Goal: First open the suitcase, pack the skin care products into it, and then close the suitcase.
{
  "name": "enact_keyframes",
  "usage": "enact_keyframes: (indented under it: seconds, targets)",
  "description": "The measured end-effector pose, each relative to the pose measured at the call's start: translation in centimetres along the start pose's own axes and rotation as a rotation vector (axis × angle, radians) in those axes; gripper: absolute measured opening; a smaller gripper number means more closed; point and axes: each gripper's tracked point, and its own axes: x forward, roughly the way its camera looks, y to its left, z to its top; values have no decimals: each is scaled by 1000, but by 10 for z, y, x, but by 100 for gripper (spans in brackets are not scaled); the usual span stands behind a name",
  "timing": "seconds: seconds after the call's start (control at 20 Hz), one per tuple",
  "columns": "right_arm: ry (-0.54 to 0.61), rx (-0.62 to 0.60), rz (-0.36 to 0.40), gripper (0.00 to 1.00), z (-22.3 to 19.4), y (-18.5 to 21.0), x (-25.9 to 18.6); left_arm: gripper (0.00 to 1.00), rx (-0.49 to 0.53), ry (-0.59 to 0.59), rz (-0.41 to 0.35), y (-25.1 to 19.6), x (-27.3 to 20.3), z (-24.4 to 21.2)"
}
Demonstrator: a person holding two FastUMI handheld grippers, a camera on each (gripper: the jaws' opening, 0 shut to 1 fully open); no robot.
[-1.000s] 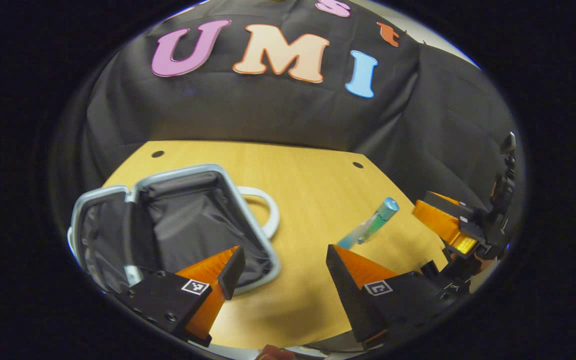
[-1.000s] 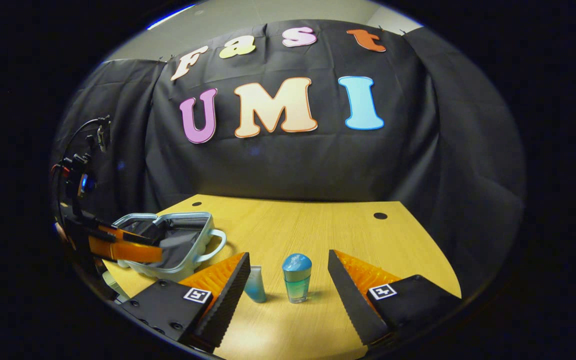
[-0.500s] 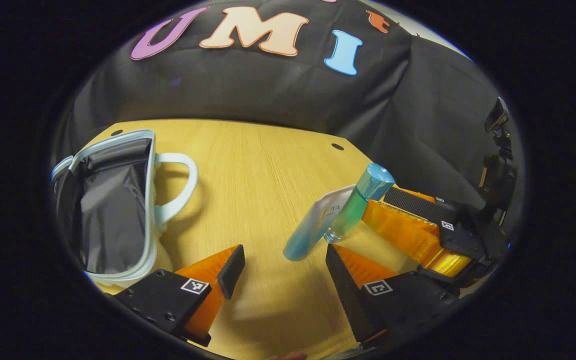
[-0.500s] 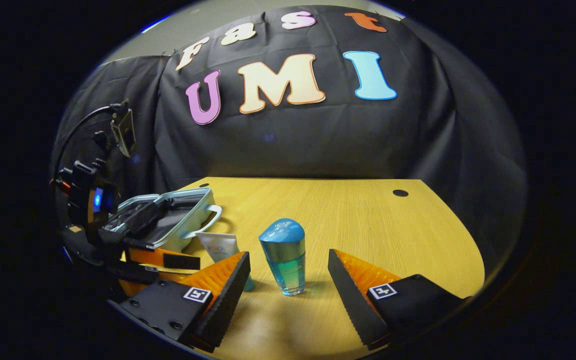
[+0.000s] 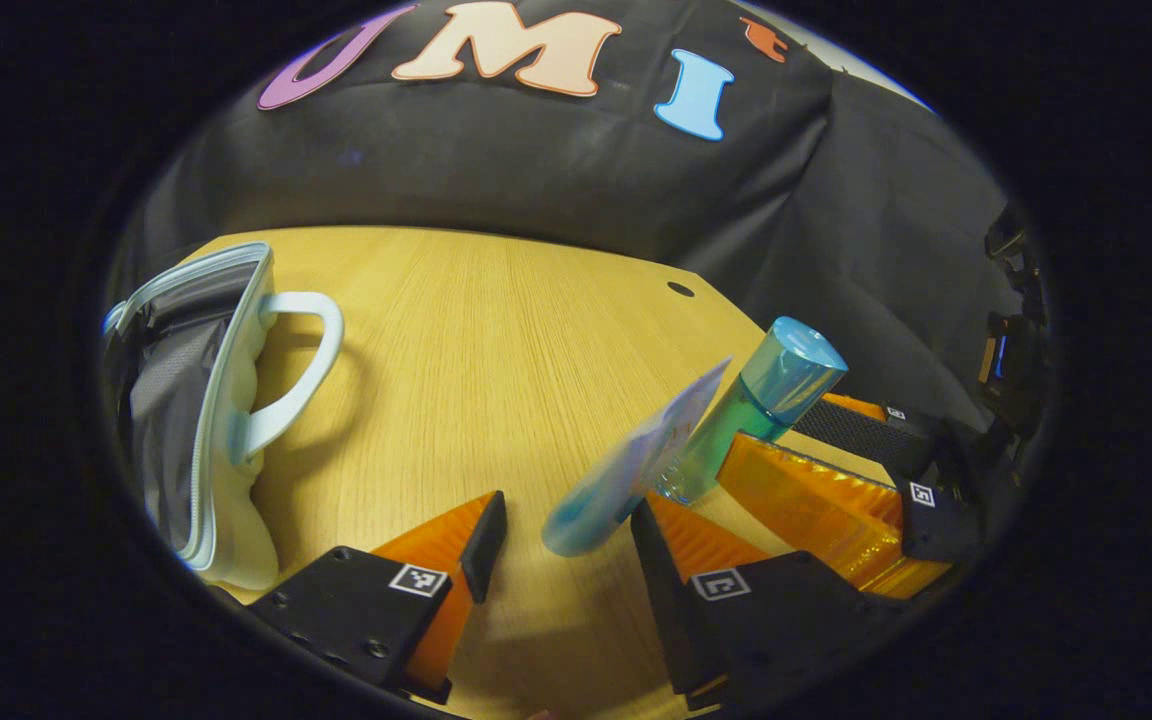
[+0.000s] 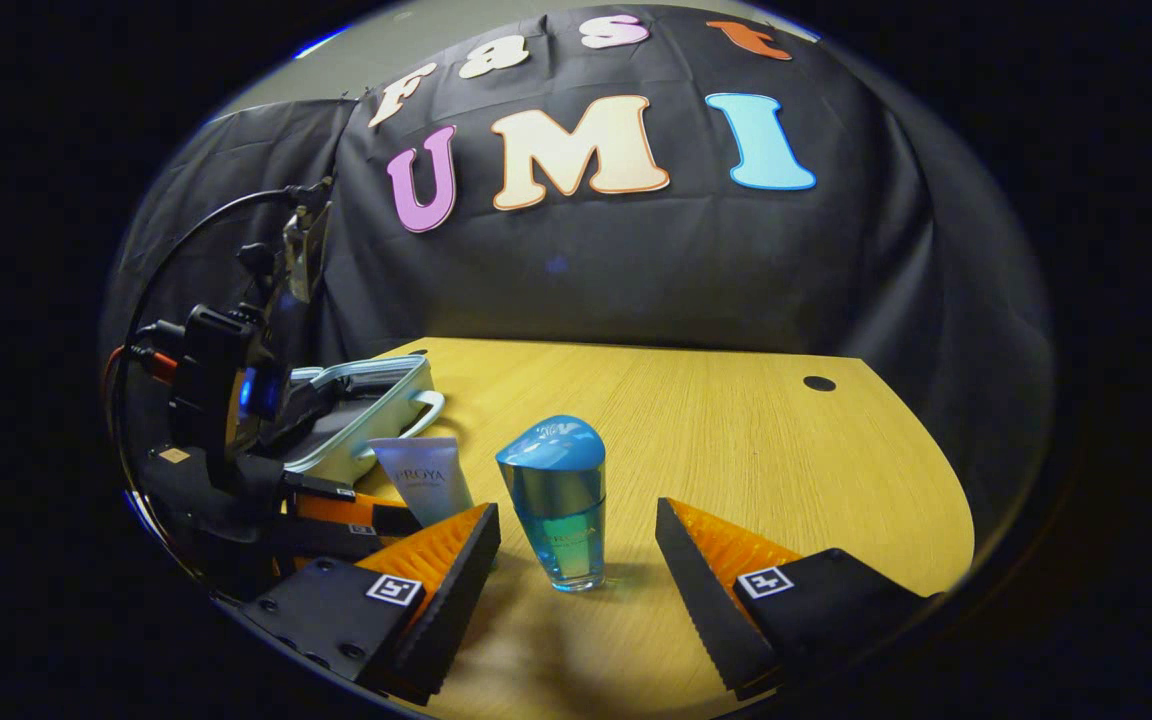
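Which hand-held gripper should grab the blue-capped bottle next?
Right. The right hand-held gripper is open with the bottle upright between its fingers; the left hand-held gripper brackets the tube.

The counter (image 6: 736, 440) is a pale wood-grain top with a curved near edge and a small round dark hole (image 6: 819, 383) toward its far right corner. Three things rest on it. At its left side lies the suitcase (image 5: 198, 400), open, its pale blue shell and loop handle toward the middle of the counter and its dark lining showing. Nearer the front stands a blue bottle (image 6: 558, 500) with a rounded blue cap, upright. Just to its left stands a white tube (image 6: 423, 478), cap down, close beside the bottle.
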Motion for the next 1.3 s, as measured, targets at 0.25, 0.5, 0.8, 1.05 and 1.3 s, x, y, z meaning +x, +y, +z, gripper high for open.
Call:
enact_keyframes:
  seconds: [0.25,0.5,0.8,1.05,1.3]
  targets:
    - [12,0,11,98,-5,-1,7,58,8,4,-9,-6,15,0]
    - [36,6,26,98,-12,5,20,35,-25,-11,-32,-3,18,3]
    - [42,3,13,58,-19,10,38,33,-28,3,-10,7,0,11]
    - [32,-25,-48,47,-16,6,34,33,-36,-16,-27,7,-35,45]
    - [58,18,-81,45,-11,8,28,30,-49,-63,34,45,-84,94]
